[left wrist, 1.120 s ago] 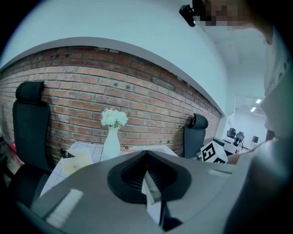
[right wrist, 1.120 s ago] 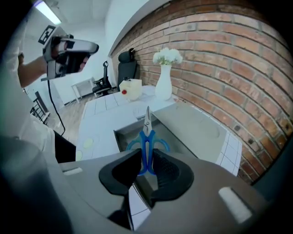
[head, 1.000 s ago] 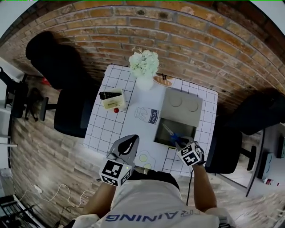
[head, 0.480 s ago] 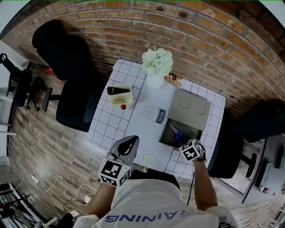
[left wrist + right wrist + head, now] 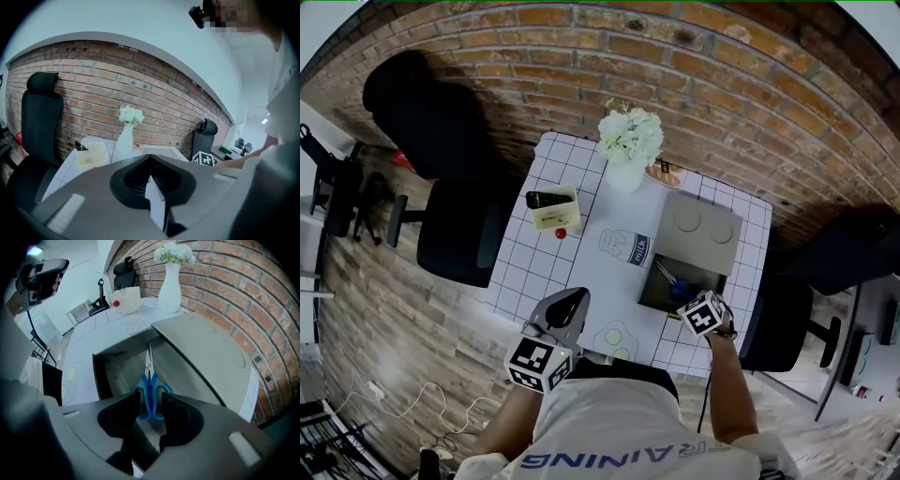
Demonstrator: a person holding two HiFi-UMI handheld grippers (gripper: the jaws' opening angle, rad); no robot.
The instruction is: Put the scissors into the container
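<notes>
The blue-handled scissors (image 5: 150,385) lie in the open grey container (image 5: 101,376), blades pointing away from me. In the head view the scissors (image 5: 673,278) show inside the container (image 5: 661,302) at the table's right. My right gripper (image 5: 150,405) is over the container's near edge. Its jaws are opening, the blue handles still sit between them, and the pads stand slightly off the handles. The right gripper (image 5: 689,298) appears at the box's front rim. My left gripper (image 5: 567,304) hangs shut and empty over the table's near edge, its jaws (image 5: 150,174) together.
The container's lid (image 5: 700,228) lies flat behind it. A white vase of flowers (image 5: 628,150), a small plate (image 5: 664,174), a cream box with a dark remote (image 5: 551,211) and a red ball (image 5: 561,233) stand on the checked tablecloth (image 5: 534,272). Black chairs (image 5: 459,225) flank the table.
The right gripper has stayed at the container's near edge with the scissors pointing in; the scissors now rest lower inside the box. The left gripper has hardly moved. The head view shifted slightly.
</notes>
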